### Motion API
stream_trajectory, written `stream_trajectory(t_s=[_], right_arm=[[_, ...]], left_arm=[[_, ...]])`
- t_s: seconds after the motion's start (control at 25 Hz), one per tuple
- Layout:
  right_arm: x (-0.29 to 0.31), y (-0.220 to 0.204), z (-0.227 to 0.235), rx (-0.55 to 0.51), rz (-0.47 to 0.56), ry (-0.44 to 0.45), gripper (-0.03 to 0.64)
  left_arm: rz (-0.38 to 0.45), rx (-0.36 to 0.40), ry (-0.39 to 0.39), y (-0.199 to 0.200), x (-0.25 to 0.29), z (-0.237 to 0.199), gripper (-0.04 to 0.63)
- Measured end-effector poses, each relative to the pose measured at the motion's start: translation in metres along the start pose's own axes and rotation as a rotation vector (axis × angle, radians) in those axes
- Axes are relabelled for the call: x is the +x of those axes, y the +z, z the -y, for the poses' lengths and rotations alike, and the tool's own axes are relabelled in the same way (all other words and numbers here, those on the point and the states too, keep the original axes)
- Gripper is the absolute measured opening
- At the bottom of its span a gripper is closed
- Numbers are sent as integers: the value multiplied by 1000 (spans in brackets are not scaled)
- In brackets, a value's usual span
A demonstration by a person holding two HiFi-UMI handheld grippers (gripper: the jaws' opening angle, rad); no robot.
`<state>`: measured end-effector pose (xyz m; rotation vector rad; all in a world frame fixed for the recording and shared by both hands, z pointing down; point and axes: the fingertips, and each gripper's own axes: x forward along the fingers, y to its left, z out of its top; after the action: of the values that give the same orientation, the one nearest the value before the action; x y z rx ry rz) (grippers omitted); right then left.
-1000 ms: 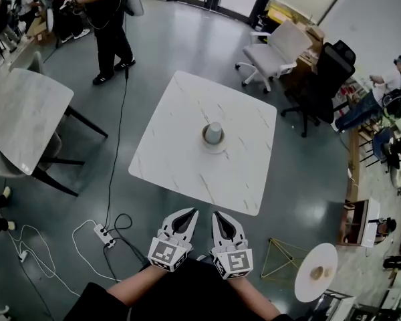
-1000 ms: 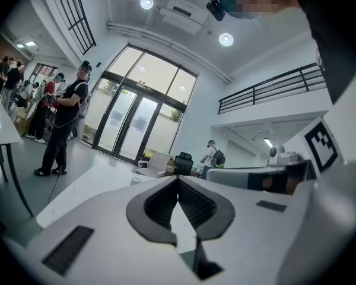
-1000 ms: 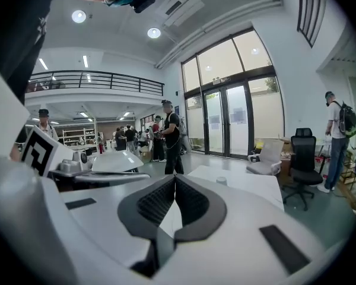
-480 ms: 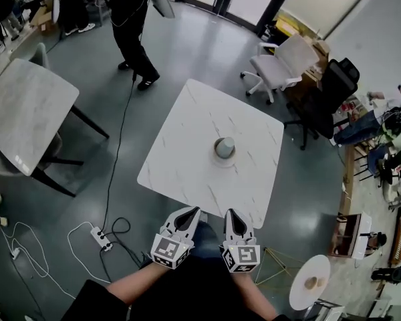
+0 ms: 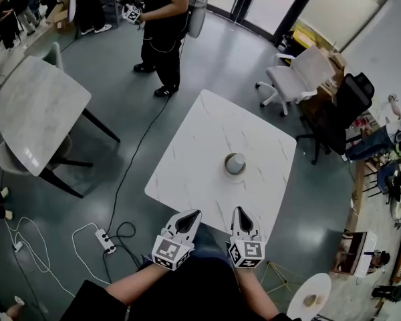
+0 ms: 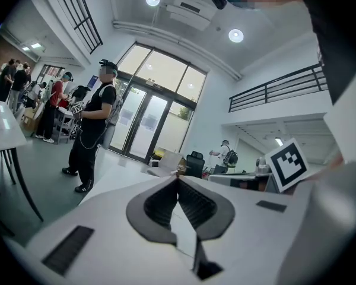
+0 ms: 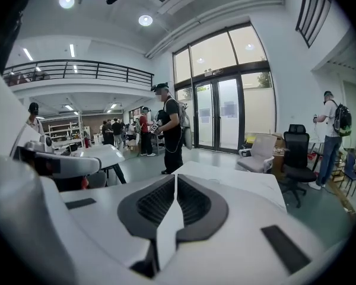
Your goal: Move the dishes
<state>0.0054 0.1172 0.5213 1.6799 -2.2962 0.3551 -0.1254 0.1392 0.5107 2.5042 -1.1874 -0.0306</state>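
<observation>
A grey cup (image 5: 235, 162) stands upside down on a small white plate (image 5: 228, 173) on the right half of a white marble table (image 5: 200, 152). My left gripper (image 5: 190, 215) and right gripper (image 5: 240, 213) hover side by side at the table's near edge, both shut and holding nothing. In the left gripper view the jaws (image 6: 178, 180) meet at their tips, with the table top (image 6: 130, 174) beyond them. In the right gripper view the jaws (image 7: 175, 177) are likewise closed, pointing over the table (image 7: 237, 180). The cup and plate do not show in either gripper view.
A person in black (image 5: 164, 19) stands beyond the table's far corner. A second marble table (image 5: 37, 109) with a chair is at the left. A power strip (image 5: 105, 239) and cables lie on the floor. A white office chair (image 5: 301, 75) and a black chair (image 5: 344, 105) stand at the right.
My view has shifted toward the table, so it now sits closer to both grippers. The person in black has walked to the right behind the table. Both grippers stay shut.
</observation>
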Motion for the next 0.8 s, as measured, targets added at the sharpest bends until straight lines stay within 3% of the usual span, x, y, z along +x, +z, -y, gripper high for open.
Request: stream_trajectory(t_s=[0.52, 0.8], right_arm=[[105, -6, 83, 15, -50, 19, 18], [161, -21, 117, -34, -83, 55, 41]], left_arm=[[-75, -1, -2, 3, 110, -24, 17], [-113, -16, 35, -2, 162, -39, 17]])
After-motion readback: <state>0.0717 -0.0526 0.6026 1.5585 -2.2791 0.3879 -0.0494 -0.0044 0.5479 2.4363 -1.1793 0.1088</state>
